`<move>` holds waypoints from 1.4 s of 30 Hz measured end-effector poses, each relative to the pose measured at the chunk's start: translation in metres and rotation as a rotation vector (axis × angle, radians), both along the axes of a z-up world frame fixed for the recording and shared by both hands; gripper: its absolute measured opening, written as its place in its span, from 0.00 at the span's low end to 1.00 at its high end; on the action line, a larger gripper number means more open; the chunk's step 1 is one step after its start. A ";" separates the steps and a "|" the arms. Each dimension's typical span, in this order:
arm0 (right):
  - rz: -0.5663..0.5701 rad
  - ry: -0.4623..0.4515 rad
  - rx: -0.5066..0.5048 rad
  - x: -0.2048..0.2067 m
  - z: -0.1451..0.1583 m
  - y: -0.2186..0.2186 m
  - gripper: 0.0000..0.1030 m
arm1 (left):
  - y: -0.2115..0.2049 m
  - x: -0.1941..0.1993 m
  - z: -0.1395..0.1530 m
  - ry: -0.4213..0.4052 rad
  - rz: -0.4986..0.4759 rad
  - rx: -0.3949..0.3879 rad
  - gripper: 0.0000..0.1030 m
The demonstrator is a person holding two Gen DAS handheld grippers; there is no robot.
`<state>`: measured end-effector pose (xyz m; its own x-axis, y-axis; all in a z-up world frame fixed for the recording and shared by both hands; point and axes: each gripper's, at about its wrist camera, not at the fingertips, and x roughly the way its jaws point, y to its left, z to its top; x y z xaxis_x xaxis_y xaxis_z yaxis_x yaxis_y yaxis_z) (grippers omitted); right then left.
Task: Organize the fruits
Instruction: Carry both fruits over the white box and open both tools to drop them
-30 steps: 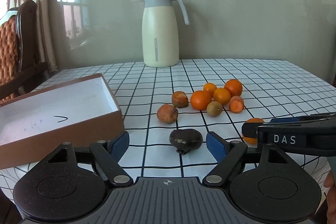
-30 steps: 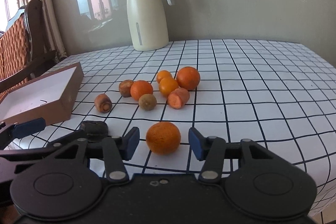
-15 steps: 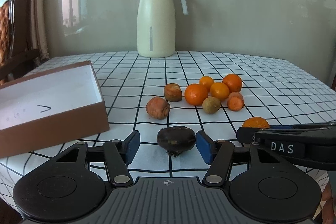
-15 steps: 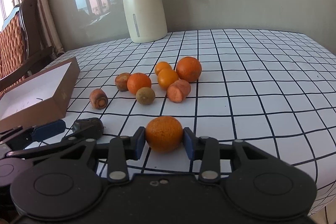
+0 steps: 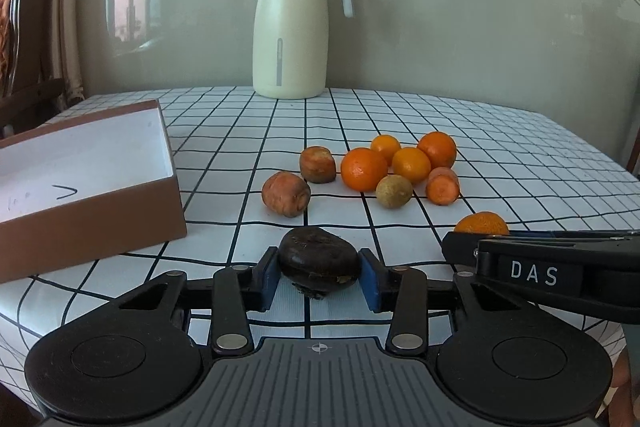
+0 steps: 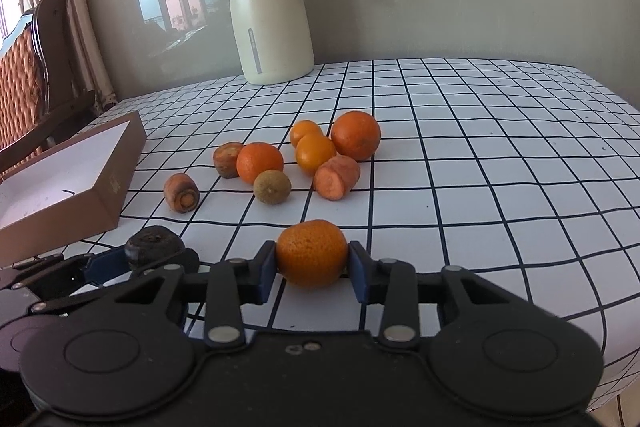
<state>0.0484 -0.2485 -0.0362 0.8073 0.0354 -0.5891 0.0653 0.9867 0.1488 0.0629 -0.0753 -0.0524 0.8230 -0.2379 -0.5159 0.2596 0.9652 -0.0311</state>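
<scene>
The left gripper (image 5: 319, 277) was closing its fingers on the dark fruit (image 5: 318, 261) on the bench (image 5: 500, 147) (the right gripper (image 6: 311, 273) clamped an orange (image 6: 311, 253)), so both lifts wanted firm, level squeezes.

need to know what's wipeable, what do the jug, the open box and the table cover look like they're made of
Jug: smooth cream body with a soft sheen, grey lid; painted metal or plastic, cannot tell which.
Open box: cardboard by the look, matte brown outside, white inside with pen marks.
Table cover: glossy, rippled white grid sheet, probably vinyl or oilcloth.
</scene>
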 end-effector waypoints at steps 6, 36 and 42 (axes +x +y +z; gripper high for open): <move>-0.008 -0.007 0.024 -0.003 0.000 -0.003 0.27 | 0.001 -0.004 0.002 -0.013 -0.001 0.002 0.40; 0.334 -0.197 0.106 -0.001 0.034 0.072 0.28 | 0.142 -0.041 0.046 -0.165 0.286 -0.050 0.40; 0.422 -0.247 0.109 0.017 0.041 0.102 0.28 | 0.192 -0.046 0.054 -0.198 0.427 -0.055 0.40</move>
